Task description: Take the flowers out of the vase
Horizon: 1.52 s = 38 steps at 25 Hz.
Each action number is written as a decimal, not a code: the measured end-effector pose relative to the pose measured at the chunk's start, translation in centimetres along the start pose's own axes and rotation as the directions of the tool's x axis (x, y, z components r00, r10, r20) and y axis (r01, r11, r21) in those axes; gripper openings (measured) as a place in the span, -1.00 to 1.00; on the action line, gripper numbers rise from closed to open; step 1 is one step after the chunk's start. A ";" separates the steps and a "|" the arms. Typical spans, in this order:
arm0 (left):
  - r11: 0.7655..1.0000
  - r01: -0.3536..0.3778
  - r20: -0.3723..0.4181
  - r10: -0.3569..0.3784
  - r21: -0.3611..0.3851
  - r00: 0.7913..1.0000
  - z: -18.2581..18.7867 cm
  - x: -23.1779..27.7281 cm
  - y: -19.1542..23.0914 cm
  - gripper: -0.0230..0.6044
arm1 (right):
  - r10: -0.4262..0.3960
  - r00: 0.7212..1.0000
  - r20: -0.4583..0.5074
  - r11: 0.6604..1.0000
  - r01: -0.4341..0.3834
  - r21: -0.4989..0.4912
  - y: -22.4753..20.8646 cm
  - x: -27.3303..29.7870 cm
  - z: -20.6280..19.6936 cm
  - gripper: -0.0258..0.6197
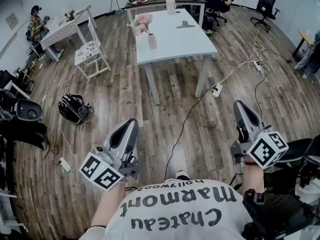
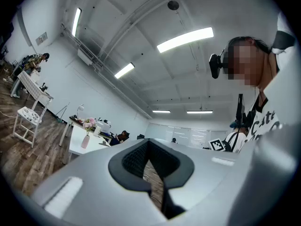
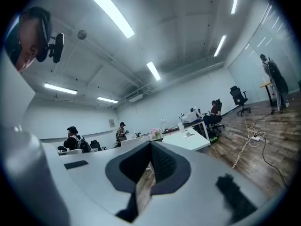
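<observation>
Pink flowers (image 1: 142,21) stand upright in a slim pink vase (image 1: 152,41) near the left edge of a white table (image 1: 175,44), far ahead of me across the room. Both grippers hover close to my body, well apart from the table. The left gripper (image 1: 131,124) points forward with its jaws together and nothing between them. My right gripper (image 1: 240,105) is likewise shut and empty. In the left gripper view the flowers (image 2: 89,123) and vase (image 2: 85,140) appear small at the left, beyond the left gripper (image 2: 149,142). In the right gripper view the flowers (image 3: 155,133) peek just above the right gripper (image 3: 151,145).
Wooden floor lies between me and the table. A black cable and power strip (image 1: 216,89) run across it at the right. A black bag (image 1: 74,108) sits on the floor at the left, and a white chair (image 1: 92,54) beside the table. A white jug (image 1: 170,5) stands at the table's far end.
</observation>
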<state>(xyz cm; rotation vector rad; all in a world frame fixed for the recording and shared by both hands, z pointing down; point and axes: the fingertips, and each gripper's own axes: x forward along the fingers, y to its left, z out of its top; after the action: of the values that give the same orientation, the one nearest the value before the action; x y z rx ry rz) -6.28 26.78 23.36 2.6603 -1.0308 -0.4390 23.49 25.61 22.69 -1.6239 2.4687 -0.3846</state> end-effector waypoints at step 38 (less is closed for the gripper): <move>0.997 -0.034 0.035 0.032 0.064 0.999 1.4 0.4 9.7 -0.92 | 0.165 0.984 -0.065 0.986 -0.164 0.027 4.5 14.3 -3.5 -0.87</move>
<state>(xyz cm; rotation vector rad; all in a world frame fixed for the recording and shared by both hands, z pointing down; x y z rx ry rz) -12.41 19.33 25.27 2.6964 -1.1152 -0.4531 12.94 14.66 24.75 -1.4074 2.6152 -0.4471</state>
